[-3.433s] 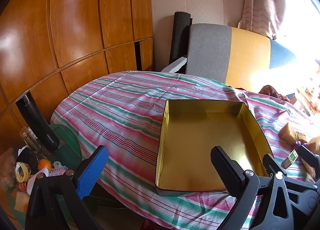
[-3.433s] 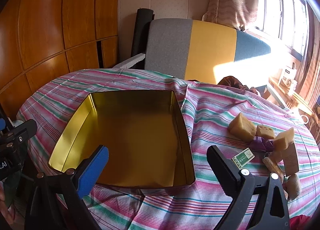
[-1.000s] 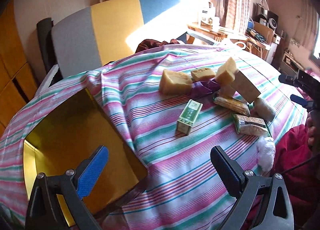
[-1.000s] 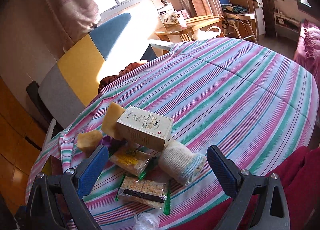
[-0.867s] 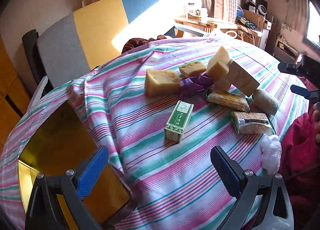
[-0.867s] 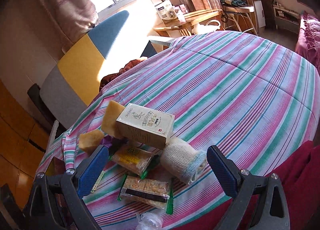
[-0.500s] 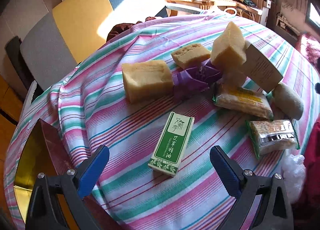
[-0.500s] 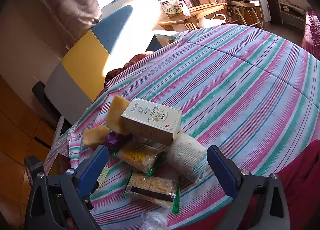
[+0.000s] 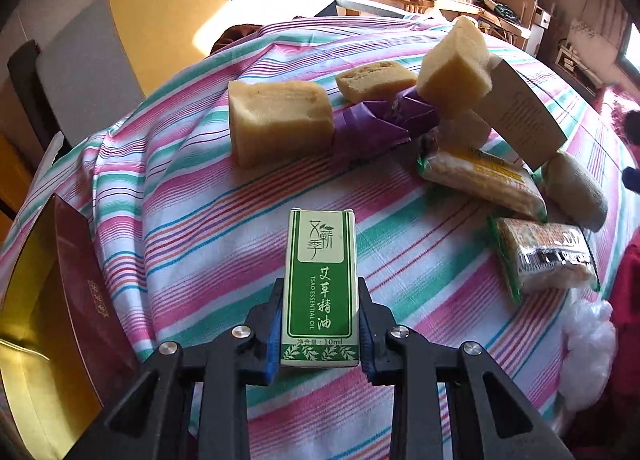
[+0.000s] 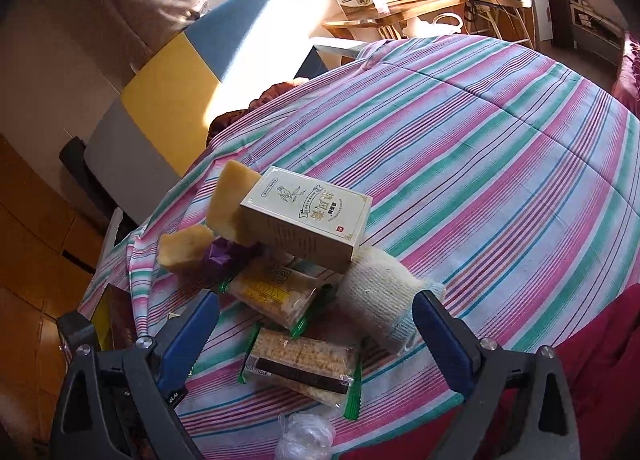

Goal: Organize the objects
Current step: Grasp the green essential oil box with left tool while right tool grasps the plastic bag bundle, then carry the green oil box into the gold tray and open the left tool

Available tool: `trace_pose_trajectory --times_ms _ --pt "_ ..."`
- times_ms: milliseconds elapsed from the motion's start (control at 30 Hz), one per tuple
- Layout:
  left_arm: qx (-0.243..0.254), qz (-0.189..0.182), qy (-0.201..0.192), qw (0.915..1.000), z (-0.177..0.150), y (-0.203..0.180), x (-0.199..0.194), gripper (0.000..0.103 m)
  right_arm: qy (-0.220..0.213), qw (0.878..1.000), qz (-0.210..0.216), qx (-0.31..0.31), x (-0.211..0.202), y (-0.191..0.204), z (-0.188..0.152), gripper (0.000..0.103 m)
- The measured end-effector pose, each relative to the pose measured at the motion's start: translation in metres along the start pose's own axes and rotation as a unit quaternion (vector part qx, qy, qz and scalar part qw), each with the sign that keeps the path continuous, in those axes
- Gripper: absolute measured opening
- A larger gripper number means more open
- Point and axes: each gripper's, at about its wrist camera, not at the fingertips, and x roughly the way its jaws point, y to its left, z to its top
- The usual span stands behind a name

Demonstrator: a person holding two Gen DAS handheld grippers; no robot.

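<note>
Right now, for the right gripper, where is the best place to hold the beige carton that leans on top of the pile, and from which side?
Probably the two long narrow sides of the beige carton, near its middle, coming from above. It lies tilted on a sponge block and a snack packet, so its broad face is up. The right gripper is open below it.

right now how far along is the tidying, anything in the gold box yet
Early. Nothing shows in the part of the gold box that is in view. In hand: the left gripper has just closed on the green carton, first pick. The right gripper is open, holding nothing. Left on the striped cloth: sponge blocks, snack packs, the beige carton and a knit roll.
</note>
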Motion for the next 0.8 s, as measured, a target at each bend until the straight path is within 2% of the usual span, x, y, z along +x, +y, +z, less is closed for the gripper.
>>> trace_pose_trajectory --times_ms 200,367,500,667,700,767,800 --pt "-0.020 -0.013 -0.012 0.9996 -0.020 0.000 -0.027 0.031 0.047 0.999 -0.014 -0.016 0.013 0.005 -0.006 0.093" --pt "-0.021 -0.014 -0.032 0.9992 -0.032 0.004 -0.051 0.031 0.106 0.992 -0.044 -0.054 0.017 0.023 -0.022 0.076" --pt "-0.033 -0.019 -0.046 0.9982 -0.036 0.015 -0.063 0.031 0.160 0.978 -0.073 -0.112 0.015 0.048 -0.046 0.075" --pt "-0.054 -0.023 -0.060 0.9965 -0.044 0.030 -0.078 0.031 0.203 0.965 -0.098 -0.131 0.028 0.053 -0.072 0.073" --pt "-0.060 -0.022 -0.062 0.9960 -0.046 0.035 -0.082 0.031 0.210 0.962 -0.109 -0.136 0.034 0.052 -0.076 0.069" --pt "-0.077 -0.022 -0.066 0.9946 -0.053 0.049 -0.092 0.031 0.225 0.954 -0.123 -0.156 0.043 0.057 -0.083 0.037" --pt "-0.091 -0.025 -0.067 0.9933 -0.056 0.060 -0.098 0.031 0.223 0.952 -0.122 -0.170 0.044 0.061 -0.085 0.037"
